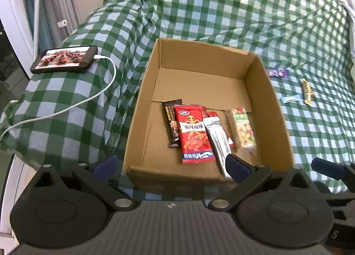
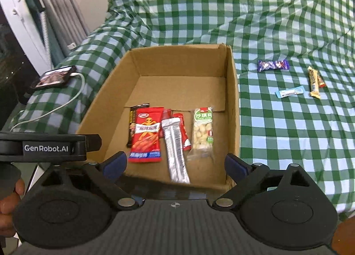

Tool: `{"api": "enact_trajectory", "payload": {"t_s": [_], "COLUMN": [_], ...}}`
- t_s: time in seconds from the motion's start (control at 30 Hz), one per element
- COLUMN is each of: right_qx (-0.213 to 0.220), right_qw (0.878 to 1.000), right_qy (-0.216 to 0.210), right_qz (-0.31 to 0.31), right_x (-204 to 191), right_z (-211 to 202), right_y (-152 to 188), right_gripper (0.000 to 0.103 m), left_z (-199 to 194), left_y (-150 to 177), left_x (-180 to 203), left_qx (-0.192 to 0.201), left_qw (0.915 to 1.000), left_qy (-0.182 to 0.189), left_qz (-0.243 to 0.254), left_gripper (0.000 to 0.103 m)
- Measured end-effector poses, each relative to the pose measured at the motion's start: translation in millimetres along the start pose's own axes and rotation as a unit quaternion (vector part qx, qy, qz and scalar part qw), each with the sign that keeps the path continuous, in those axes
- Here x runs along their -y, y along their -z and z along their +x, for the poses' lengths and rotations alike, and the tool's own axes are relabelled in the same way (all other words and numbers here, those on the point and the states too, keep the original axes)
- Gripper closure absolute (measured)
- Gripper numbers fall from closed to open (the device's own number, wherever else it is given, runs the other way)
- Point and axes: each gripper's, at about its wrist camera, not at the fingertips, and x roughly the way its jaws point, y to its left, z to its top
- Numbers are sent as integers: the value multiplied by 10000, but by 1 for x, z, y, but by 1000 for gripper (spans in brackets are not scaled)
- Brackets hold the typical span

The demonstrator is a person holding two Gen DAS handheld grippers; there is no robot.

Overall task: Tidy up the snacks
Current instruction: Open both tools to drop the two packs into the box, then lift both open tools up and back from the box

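Note:
An open cardboard box [image 1: 273,108] [image 2: 233,99] sits on a green checked cloth. Inside lie a dark bar [image 1: 172,122], a red snack pack [image 1: 194,135] [image 2: 146,135], a silver pack [image 1: 218,142] [image 2: 175,150] and a green-topped nut bar [image 1: 243,130] [image 2: 203,135]. On the cloth to the right of the box lie a purple bar [image 2: 273,65] [image 1: 277,73], a yellow bar [image 2: 314,83] [image 1: 306,92] and a light blue pack [image 2: 289,92] [image 1: 290,99]. My left gripper [image 1: 170,166] is open and empty at the box's near edge. My right gripper [image 2: 175,163] is open and empty over the near wall.
A phone [image 1: 64,58] [image 2: 54,77] on a white charging cable [image 1: 106,86] lies on the cloth to the left of the box. A curtain and white furniture stand at the far left. The left gripper's body [image 2: 48,147] shows at the left in the right wrist view.

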Motion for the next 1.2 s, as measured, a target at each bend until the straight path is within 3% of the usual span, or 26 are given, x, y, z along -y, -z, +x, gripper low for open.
{"api": "enact_trajectory", "payload": {"t_s": [0.27,0.53,1.2], "right_qx": [371,775,1177], "right_qw": [9992,9963,9919], "right_qy": [114,174,203], "right_qz": [-105,-336,-436], "right_x": [-4,-8,-13], "right_z": [-57,-98,-140], "right_y": [32,47,68], "right_gripper": [5,4,3], "left_z": [-47,-84,-114], "left_y": [38,54,72], "left_x": [7,7,7], "left_qx": [246,658,839], "left_qw": [9995,9976,9962], "left_qy": [-66,-168,-122], "left_qz": [-159,-151,-200], "left_gripper": [0,0,0]}}
